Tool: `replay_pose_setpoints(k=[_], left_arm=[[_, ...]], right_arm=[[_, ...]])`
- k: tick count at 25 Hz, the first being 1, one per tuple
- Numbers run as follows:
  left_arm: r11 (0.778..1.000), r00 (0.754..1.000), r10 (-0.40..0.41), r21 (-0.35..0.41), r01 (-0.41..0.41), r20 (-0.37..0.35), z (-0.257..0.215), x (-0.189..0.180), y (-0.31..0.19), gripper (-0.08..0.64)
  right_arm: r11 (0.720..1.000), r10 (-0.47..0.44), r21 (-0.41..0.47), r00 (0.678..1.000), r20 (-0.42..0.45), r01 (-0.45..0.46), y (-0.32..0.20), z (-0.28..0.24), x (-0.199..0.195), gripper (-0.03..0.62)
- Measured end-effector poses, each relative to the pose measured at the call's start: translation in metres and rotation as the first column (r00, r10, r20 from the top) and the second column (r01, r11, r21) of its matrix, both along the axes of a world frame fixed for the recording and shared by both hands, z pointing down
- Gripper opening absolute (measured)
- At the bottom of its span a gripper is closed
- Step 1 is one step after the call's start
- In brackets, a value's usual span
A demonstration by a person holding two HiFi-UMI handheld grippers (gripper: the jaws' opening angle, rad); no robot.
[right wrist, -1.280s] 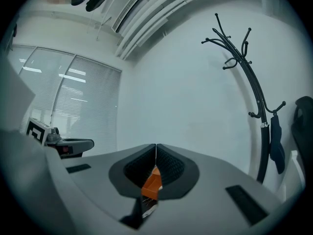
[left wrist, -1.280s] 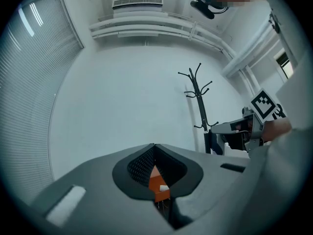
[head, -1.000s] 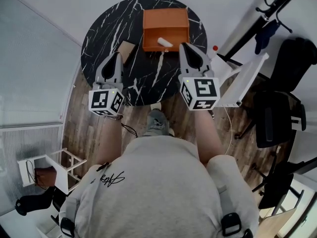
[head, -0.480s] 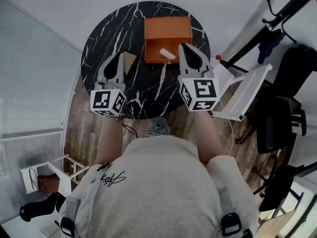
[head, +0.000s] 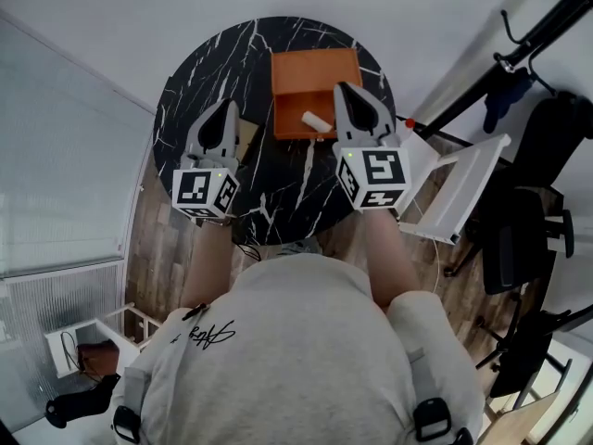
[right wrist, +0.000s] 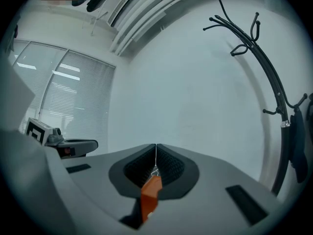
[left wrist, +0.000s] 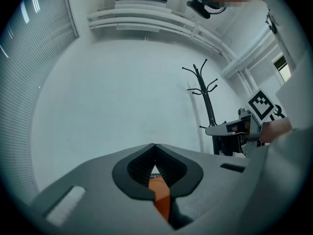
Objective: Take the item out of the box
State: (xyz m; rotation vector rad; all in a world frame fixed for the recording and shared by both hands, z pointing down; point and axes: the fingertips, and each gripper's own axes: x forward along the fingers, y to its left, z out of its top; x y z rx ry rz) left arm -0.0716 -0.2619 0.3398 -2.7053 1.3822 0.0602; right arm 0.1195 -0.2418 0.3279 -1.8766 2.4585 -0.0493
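An open orange box (head: 313, 80) stands at the far side of the round black marble table (head: 185, 91). A white roll-shaped item (head: 316, 121) lies in the box at its near edge. My right gripper (head: 344, 89) is shut and empty, its tip over the box's right side, just right of the item. My left gripper (head: 225, 108) is also shut and empty, left of the box, above a small tan piece (head: 246, 135). In the left gripper view the gripper (left wrist: 154, 146) shows the box (left wrist: 160, 197) as an orange sliver behind closed jaws. The right gripper view shows its gripper (right wrist: 156, 146) and the box (right wrist: 150, 192) the same way.
A white folding frame (head: 463, 179) leans by the table's right edge, with a small red-capped thing (head: 409, 123) beside it. A black coat stand (head: 519, 44) and black chairs (head: 528, 221) stand further right. White walls lie beyond the table.
Both grippers have moved forward over the table towards the box. The left one now covers part of the tan piece. Both stay shut.
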Motion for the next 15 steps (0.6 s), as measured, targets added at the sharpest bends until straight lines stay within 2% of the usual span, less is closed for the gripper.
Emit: replay_pose_setpoints(k=[15], left_arm=[[0.999,0.999,0.046,-0.011,-0.046,-0.004,-0.002,-0.003,-0.048,0.003]], right_arm=[[1.0,0.013,0.019,1.0,0.004,-0.013,-0.05,-0.01,-0.013,0.011]])
